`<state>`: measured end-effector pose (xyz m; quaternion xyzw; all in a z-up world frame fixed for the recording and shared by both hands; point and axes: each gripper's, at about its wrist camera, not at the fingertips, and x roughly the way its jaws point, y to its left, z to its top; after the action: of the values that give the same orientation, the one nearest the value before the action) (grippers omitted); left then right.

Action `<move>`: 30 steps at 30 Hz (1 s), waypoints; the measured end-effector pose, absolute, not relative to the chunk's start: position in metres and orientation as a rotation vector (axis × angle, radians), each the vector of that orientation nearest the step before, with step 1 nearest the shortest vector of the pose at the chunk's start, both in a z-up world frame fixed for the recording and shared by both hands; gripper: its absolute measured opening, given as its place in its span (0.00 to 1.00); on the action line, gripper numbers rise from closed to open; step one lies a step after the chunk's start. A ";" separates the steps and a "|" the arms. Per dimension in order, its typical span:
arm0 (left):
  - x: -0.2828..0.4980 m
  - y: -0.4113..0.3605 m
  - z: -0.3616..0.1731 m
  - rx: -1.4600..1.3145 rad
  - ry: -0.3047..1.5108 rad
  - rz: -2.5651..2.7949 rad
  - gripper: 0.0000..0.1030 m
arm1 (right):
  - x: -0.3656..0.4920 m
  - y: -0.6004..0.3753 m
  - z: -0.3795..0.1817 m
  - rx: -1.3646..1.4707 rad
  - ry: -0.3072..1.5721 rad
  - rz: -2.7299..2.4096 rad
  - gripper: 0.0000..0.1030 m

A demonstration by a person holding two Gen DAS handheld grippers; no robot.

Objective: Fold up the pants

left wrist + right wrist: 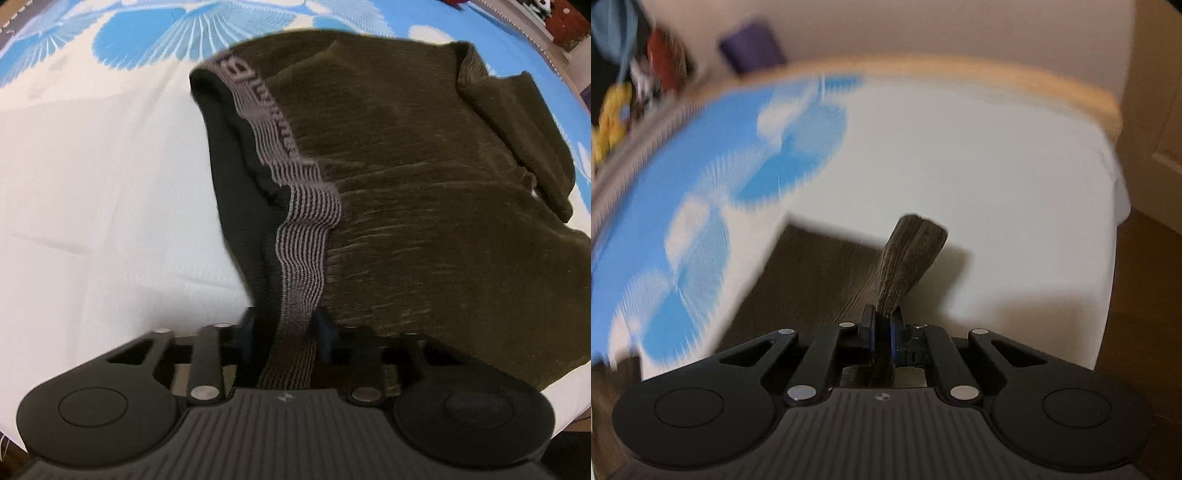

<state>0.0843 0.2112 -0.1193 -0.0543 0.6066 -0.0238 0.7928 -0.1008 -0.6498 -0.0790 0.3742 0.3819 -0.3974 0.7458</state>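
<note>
Dark olive-brown pants (424,177) lie on a bed with a white and blue patterned sheet (92,155). Their grey striped waistband (303,251) runs down toward my left gripper (286,332), which is shut on the waistband and holds it lifted. In the right wrist view my right gripper (882,325) is shut on a pinched fold of the pants (908,266), which sticks up between the blue pads. More of the pants (812,280) lies flat to its left. The right view is blurred.
The bed's wooden edge (997,79) curves across the back, with a pale wall behind. A purple object (751,48) and coloured items (613,110) sit past the bed's far left. Wooden floor (1137,295) shows at the right.
</note>
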 end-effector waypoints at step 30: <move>0.074 0.120 -0.128 0.369 1.303 -0.182 0.53 | -0.075 -0.597 -0.046 0.528 0.770 -0.765 0.38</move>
<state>0.0737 0.1195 -0.1282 0.1704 0.6019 -0.0841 0.7756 -0.0745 -0.5968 -0.0463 0.2483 0.3619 -0.3599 0.8233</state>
